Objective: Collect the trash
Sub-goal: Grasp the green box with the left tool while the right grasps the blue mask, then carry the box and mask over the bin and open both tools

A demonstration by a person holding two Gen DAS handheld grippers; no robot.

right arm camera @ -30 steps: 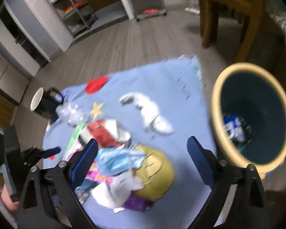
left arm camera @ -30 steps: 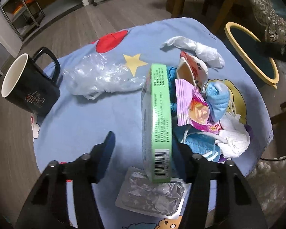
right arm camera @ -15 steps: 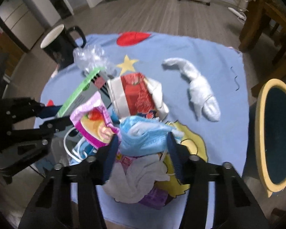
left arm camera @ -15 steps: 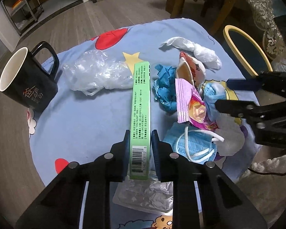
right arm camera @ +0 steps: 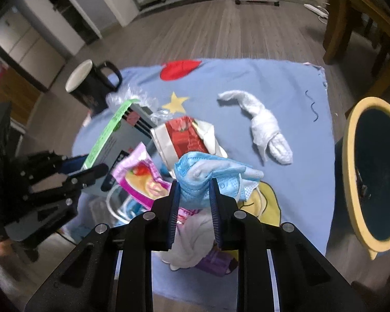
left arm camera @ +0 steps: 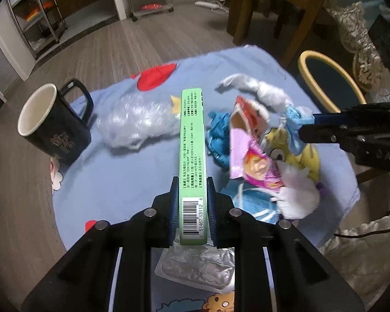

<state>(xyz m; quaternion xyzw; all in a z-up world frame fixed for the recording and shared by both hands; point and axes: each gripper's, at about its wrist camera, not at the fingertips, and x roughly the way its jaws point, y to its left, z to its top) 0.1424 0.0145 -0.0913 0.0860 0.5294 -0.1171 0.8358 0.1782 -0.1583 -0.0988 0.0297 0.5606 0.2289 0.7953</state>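
Wood-floor room; table w/ blue cartoon cloth.
- Left tongs: clamped on green box at its barcode end. Box on edge, long axis running straight away from tongs, far end toward star print.
- Right tongs: clamped on blue mask, bunched, lifted over trash pile.
- Pile: pink wrapper, red-white carton, white tissue.
- Black mug, table's left edge.
- Bin, yellow rim, beside table at right.
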